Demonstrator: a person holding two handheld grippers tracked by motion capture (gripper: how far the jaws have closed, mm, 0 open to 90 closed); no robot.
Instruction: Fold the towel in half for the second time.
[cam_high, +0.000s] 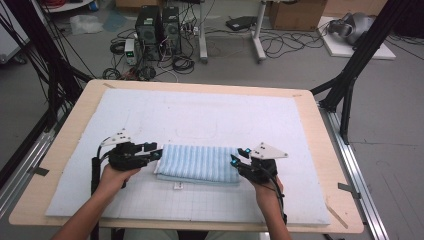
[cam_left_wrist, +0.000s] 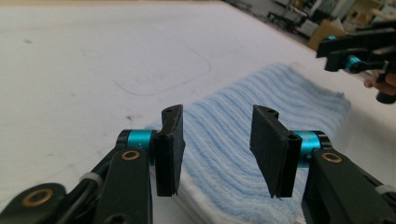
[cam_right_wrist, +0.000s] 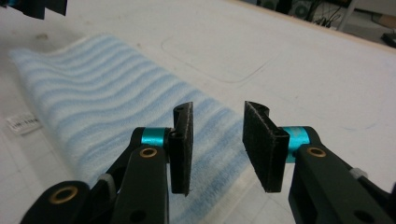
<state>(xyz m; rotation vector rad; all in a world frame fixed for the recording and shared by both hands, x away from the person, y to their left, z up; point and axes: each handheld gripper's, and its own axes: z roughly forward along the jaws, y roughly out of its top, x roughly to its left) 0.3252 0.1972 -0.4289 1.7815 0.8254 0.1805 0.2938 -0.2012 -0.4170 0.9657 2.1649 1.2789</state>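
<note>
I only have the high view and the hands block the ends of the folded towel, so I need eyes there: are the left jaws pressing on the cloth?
Observer: No. In the left gripper view the left gripper stands open, its jaws apart above the blue striped towel, which lies flat.
Operator: And the right one?
Observer: The right gripper is open too; the towel's near end lies below the gap between its pads, not pinched.
Operator: What is that white speck by the towel's near edge?
Observer: A small printed label, lying on the white mat.
</note>
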